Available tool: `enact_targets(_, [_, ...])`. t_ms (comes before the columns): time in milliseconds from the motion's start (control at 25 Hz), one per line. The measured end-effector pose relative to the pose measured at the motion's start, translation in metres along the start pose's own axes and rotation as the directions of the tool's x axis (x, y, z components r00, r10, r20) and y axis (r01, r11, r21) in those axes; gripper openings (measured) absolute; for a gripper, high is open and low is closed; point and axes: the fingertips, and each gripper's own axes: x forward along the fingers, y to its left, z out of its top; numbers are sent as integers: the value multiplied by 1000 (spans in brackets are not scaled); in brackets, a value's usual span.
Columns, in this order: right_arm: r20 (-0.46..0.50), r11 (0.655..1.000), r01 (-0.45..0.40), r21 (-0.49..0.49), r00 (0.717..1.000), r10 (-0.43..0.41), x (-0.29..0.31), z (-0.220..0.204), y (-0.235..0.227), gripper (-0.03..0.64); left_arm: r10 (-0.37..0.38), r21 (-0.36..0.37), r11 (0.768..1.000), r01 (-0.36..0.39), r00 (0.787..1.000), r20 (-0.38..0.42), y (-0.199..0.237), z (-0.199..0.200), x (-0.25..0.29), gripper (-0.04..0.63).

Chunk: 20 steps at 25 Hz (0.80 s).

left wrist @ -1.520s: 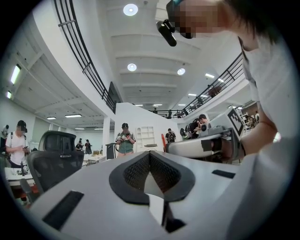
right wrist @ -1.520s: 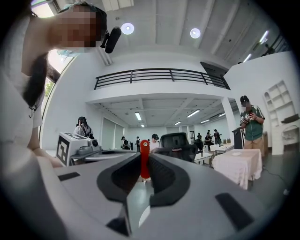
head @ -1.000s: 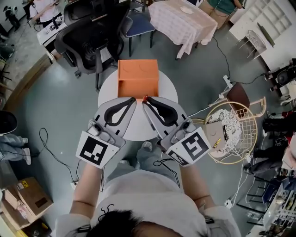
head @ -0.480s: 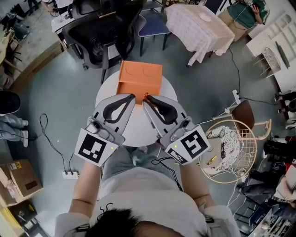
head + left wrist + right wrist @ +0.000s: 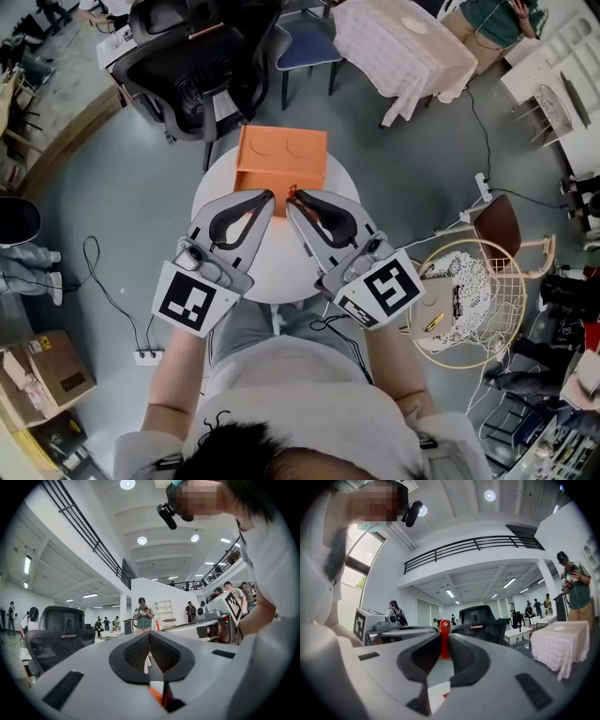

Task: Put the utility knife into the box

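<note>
Pinching the slim red utility knife (image 5: pixel 445 638) upright between its jaws, the right gripper (image 5: pixel 293 201) hovers at the orange box's (image 5: pixel 281 155) near edge, the left gripper (image 5: pixel 266 199) closed empty; the knife looks light, stiff and smooth, likely best held mid-body.

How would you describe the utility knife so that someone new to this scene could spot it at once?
Find the round white table, with the orange box on its far side. Just before the box, the right gripper is shut on the slim red utility knife. The left gripper beside it is shut on nothing.
</note>
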Motion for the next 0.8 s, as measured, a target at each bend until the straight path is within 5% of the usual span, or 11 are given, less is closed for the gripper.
enact_targets(800, [-105,976,215,29,972,-211,95,-43,-54,57,-198,-51,979,196,980,-28,99,-38,29,9])
